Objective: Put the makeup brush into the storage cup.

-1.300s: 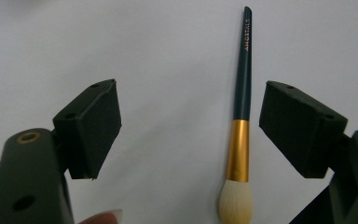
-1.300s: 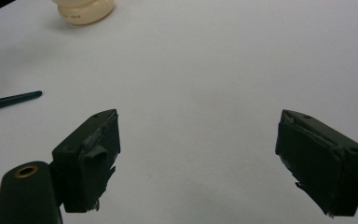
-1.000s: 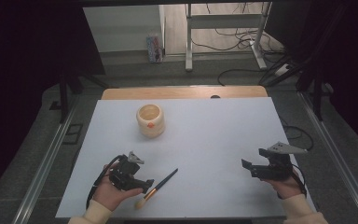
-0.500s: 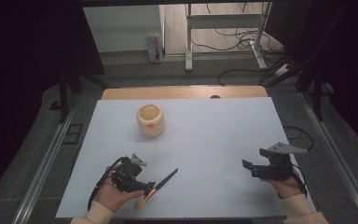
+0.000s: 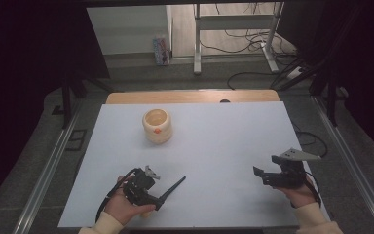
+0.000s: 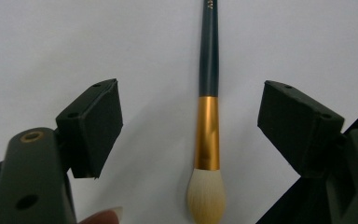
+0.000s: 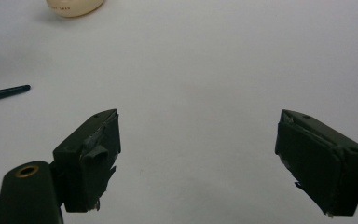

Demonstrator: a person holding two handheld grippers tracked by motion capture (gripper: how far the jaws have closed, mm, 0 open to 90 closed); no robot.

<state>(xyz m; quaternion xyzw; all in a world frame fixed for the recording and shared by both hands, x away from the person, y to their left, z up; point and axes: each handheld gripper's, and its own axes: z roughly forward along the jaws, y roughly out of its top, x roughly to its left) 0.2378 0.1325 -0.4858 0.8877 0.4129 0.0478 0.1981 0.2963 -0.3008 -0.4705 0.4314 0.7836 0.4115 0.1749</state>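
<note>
left gripper [image 6: 191, 121]: i held it spread, the jaws either side of the brush [image 6: 208, 116], not touching.
brush: lay near left on the white table [image 5: 224, 136].
right gripper [image 7: 198, 158]: spread, empty, near right.
cup [image 5: 157, 126]: farther off, clear of both.

You worked under even overhead light that left the white table [image 5: 224, 146] bright at the centre of the high view, while the left and right edges of that frame fell into near black. The floor at the top stayed well lit. Shadows were soft and short. In the left gripper view the brush [image 6: 208, 116] was fairly sharp, with a dull sheen on its gold band, and the near jaws were slightly soft. The right gripper view dimmed toward its lower corners.
</note>
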